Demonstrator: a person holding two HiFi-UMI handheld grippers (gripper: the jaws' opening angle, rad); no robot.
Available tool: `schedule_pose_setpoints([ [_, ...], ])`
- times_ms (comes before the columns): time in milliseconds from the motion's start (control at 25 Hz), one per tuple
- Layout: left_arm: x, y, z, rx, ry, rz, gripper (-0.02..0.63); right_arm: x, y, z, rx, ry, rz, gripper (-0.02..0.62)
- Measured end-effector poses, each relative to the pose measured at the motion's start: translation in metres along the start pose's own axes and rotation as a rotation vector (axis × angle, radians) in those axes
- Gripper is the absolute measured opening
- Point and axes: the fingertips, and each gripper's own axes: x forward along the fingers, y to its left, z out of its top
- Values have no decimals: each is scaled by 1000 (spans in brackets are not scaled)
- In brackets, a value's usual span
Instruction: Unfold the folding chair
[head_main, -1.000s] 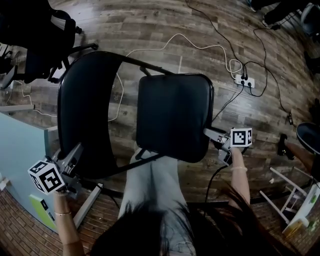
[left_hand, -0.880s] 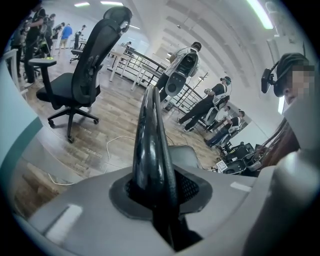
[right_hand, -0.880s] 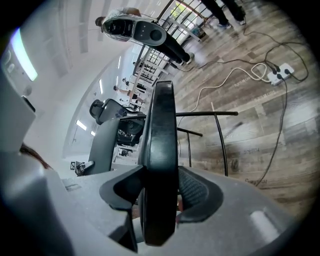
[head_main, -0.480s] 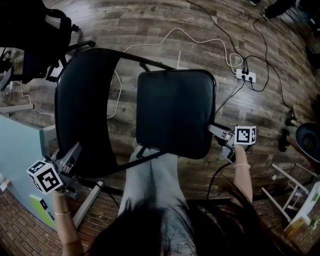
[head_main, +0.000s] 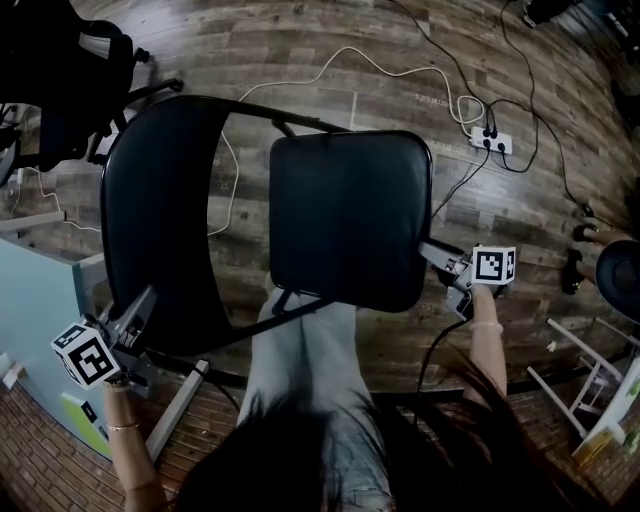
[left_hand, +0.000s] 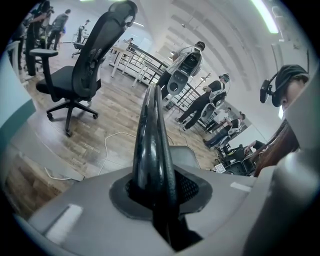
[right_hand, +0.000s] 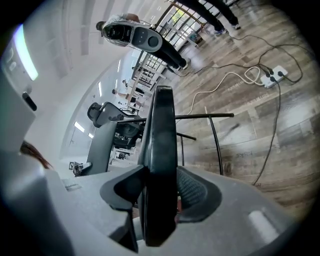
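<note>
Seen from above, a brown wooden plank floor (head_main: 300, 60) fills the frame. In the middle stands the black folding chair (head_main: 250, 215), partly opened. Its curved backrest (head_main: 160, 220) runs down the left of centre, and its square padded seat (head_main: 350, 220) sits at centre, just right of the backrest, with a gap of floor showing between the two. Thin black frame tubes join them at the top and bottom.

A black office chair (head_main: 50, 70) fills the upper left corner. The person's legs (head_main: 300, 350), in light trousers, come up from the lower centre to just under the seat.

A white cable (head_main: 400, 75) loops across the upper floor to a white power strip (head_main: 490, 141) at the upper right, with black cables around it.

The left gripper (head_main: 143, 303), at the lower left, has its jaws set narrow and clamped on the lower edge of the backrest. The right gripper (head_main: 432, 250), right of centre, holds the seat's right edge between fairly wide jaws. They have just been closing, and both pads press on the edge.
</note>
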Motion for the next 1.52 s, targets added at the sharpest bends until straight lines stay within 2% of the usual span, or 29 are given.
schedule_pose_setpoints([
  [200,4,4,-2,-9,13,-9,80,-4,-12,-3,47,14,-32,195],
  [480,10,7,-7,-19,23,-28,80,-2,-11,3,19,21,62,196],
  [680,14,3,-10,-10,35,-40,78,-8,-26,2,40,47,23,196],
  [760,16,0,-11,1,43,-45,78,-14,-38,1,38,57,-26,197],
  [920,20,-7,-14,13,57,-51,77,-12,-39,2,41,58,20,199],
  [1000,23,-10,-15,7,56,-56,75,-17,-47,0,84,50,-13,199],
  [1120,26,-13,-18,-7,55,-61,69,-26,-67,1,73,49,-109,201],
  [1280,32,-19,-21,-15,69,-55,69,-32,-77,-1,78,63,-108,201],
  [1440,32,-23,-25,-16,80,-53,67,-23,-71,0,95,61,-5,202],
  [1520,37,-26,-28,-19,79,-54,67,-26,-77,-1,126,69,-4,202],
])
